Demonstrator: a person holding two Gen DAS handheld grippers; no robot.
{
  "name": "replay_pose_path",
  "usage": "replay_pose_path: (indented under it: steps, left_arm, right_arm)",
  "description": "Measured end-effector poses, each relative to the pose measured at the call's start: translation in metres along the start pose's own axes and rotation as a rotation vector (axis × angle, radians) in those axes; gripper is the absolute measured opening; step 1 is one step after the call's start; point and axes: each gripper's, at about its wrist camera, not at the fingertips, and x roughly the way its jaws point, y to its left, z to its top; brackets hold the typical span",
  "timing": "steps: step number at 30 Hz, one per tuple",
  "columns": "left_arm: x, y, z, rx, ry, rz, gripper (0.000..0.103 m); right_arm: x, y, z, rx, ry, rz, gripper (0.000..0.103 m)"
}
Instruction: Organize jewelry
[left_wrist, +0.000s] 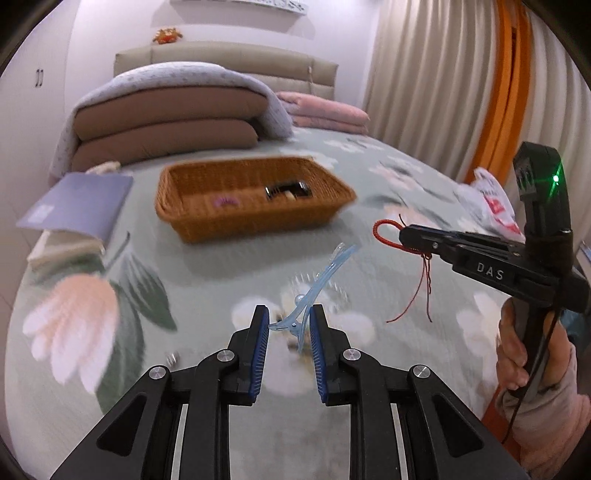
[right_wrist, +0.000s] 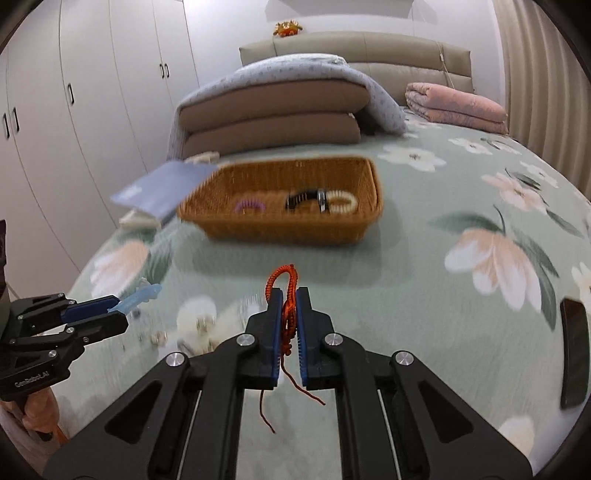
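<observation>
Left wrist view: left tongs (left_wrist: 287, 325) pinch a blue clip (left_wrist: 314, 288) above the bed (left_wrist: 406, 206); the right tongs (left_wrist: 402, 234), marked "DAS", grip a red cord (left_wrist: 384, 229). Right wrist view: right tongs (right_wrist: 289, 314) pressed on the cord (right_wrist: 290, 295), before the basket (right_wrist: 280, 229); left tongs (right_wrist: 114, 310) read "GenRobot.AI".

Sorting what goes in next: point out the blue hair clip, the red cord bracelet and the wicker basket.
blue hair clip (left_wrist: 317, 284): left wrist view, on its long prong.
red cord bracelet (right_wrist: 290, 295): right wrist view, on the braided loop.
wicker basket (right_wrist: 288, 230): right wrist view, on its near wall.
</observation>
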Motion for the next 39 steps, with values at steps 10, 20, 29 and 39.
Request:
replay_pose_path:
  steps: [10,20,29,39]
  left_arm:
    - [0.049,0.029,0.095,-0.040,-0.033,0.058,0.022]
    - [0.164,0.065,0.152,-0.091,0.082,0.137,0.022]
    - [0.204,0.073,0.150,-0.111,0.127,0.163,0.024]
    - [0.138,0.068,0.137,-0.132,0.075,0.073,0.041]
  right_arm:
    - [0.041,-0.018,0.097,0.034,-0.064,-0.008,0.006]
    - [0.173,-0.060,0.164,0.147,0.041,0.003,0.006]
    - [0.220,-0.070,0.159,0.131,0.086,-0.025,0.007]
    - [0.172,-0.073,0.142,0.211,0.077,0.093,0.008]
